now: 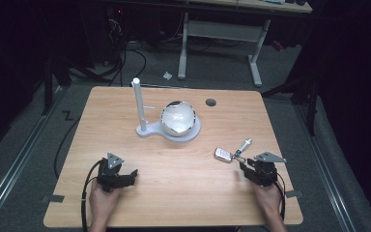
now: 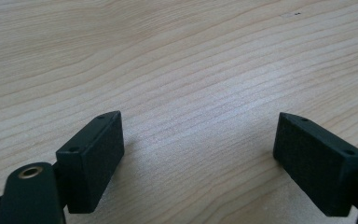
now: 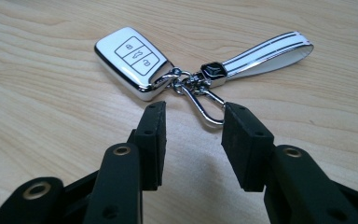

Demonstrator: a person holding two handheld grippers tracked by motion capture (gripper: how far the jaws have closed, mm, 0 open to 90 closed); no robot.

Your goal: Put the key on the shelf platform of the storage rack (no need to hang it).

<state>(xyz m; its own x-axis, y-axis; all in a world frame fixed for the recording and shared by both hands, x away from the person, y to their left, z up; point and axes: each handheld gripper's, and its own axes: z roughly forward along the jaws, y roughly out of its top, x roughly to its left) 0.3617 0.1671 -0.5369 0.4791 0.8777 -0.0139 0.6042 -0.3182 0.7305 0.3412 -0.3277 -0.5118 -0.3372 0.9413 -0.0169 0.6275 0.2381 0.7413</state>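
Black jaws of our right gripper [image 3: 192, 122] stand apart with nothing between them, their tips just short of the silver clip [image 3: 204, 106] on the key fob [image 3: 133, 59]. The fob lies flat on the wooden table [image 1: 174, 159], toward its right side, with a white strap [image 3: 265, 52] trailing away from the ring. Our left gripper [image 2: 198, 154] rests near the table's front left, jaws spread wide over bare wood, holding nothing and well apart from the keys.

We judge the clip a poor target: it is thin, rounded metal lying flat, so the pads could close over it and slide off, or nudge the whole bunch forward instead of catching it. If we grab only the clip, the heavier fob would swing and might twist loose. Pressing down too steeply could jam the tips against the wood.

Farther back, a white stand [image 1: 140, 104] with an upright post and a shiny globe [image 1: 178, 117] sits mid-table. Should the keys be meant for that post, a swinging fob could knock the globe or tip the stand.
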